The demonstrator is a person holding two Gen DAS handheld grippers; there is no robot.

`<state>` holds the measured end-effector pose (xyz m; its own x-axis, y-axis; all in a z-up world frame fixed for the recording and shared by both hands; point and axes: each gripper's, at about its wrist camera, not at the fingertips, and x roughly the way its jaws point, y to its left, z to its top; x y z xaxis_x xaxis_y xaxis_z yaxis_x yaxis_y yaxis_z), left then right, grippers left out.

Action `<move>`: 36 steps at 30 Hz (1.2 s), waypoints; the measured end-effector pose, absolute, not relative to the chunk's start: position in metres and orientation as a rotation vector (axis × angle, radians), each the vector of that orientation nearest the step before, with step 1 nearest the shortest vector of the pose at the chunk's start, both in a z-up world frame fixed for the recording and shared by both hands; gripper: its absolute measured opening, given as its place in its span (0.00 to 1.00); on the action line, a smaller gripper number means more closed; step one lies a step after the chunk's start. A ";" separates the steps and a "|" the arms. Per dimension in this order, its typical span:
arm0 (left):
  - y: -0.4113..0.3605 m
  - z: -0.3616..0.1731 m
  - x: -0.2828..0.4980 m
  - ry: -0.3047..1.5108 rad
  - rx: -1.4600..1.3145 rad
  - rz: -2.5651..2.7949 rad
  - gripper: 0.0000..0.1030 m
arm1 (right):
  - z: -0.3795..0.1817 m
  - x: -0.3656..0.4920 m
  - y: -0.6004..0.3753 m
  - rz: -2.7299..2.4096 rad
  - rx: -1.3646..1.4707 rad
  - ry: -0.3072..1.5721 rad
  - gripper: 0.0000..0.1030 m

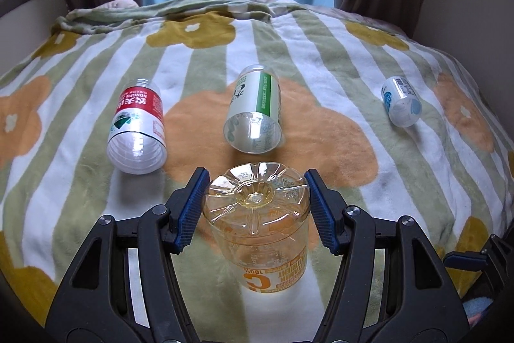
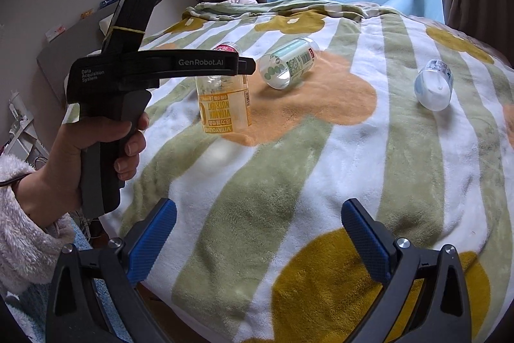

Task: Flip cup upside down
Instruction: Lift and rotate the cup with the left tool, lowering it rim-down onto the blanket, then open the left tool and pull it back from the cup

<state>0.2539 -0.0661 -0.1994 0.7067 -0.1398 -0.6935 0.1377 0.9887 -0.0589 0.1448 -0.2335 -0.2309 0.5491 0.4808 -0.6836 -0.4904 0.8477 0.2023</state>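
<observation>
A clear cup with an orange label [image 1: 257, 227] stands upside down on the blanket, base up, its text inverted. My left gripper [image 1: 257, 208] has its blue pads on either side of the cup's upper part, close to the wall; contact is not clear. The same cup shows in the right wrist view [image 2: 225, 102], under the left gripper's body [image 2: 154, 66]. My right gripper [image 2: 258, 233] is open and empty, low over the near edge of the blanket.
Three other cups lie on their sides on the striped flower blanket [image 1: 353, 182]: a red-labelled one [image 1: 138, 126] at left, a green-labelled one [image 1: 255, 115] in the middle, a small blue-labelled one [image 1: 401, 102] at right. Curtains and a window stand behind.
</observation>
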 end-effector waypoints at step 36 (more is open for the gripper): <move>-0.075 -0.142 0.177 0.658 0.100 -0.171 1.00 | -0.199 0.131 -0.238 0.512 -0.017 0.753 0.99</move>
